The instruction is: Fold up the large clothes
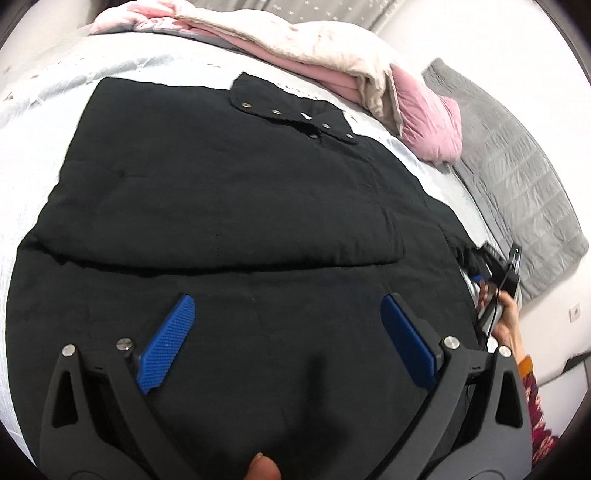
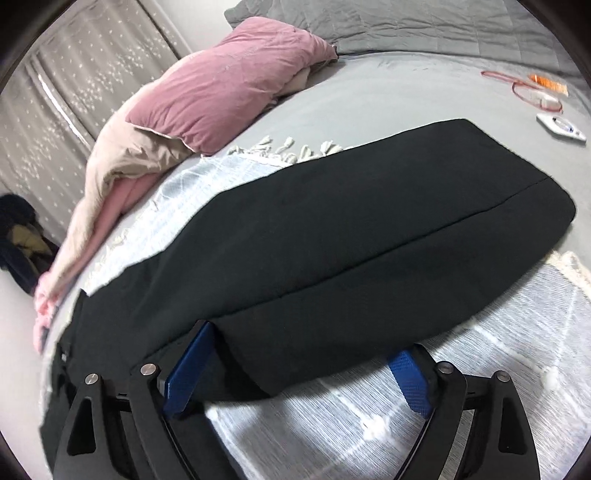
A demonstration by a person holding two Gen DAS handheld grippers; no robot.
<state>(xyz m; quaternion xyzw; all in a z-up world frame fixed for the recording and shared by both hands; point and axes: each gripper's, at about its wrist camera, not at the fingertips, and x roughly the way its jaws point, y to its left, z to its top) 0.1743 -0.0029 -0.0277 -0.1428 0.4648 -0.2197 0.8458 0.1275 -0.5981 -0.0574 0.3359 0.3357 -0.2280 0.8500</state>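
The black coat (image 1: 229, 192) is spread flat on a bed, over a pale woven throw (image 2: 406, 424) with a tasselled fringe. In the left wrist view, a thumb tip (image 1: 263, 468) is seen at 6 o'clock, at the very bottom edge. Just beyond it the left tool (image 1: 284, 306) is held above the coat with its blue pads (image 1: 166, 347) spread wide apart; nothing is gripped between them, and only dark fabric is seen in the gap. A folded flap of the coat is laid across the middle, its edge running from 9 o'clock to 3 o'clock. Farther off, towards 12 o'clock, a strip with metal snaps (image 1: 295, 114) is seen at the coat's far end. At 3 o'clock the right tool (image 1: 495, 280) is seen at the coat's edge, carried by a hand (image 1: 508, 321).

In the right wrist view, the right tool (image 2: 306, 339) is also spread wide. A thick folded end of the coat (image 2: 332, 236) lies between its pads; the left pad is close against the fabric, the right pad is apart from it, and no grip is made. Beyond, at 11 o'clock, a pink pillow (image 2: 229, 85) and a beige and pink blanket (image 2: 122, 166) are heaped. At 1 o'clock a grey quilt (image 2: 424, 26) is seen, and at 2 o'clock a red cord (image 2: 524, 92) and a small white object (image 2: 561, 127) are left on the grey sheet (image 2: 388, 99).
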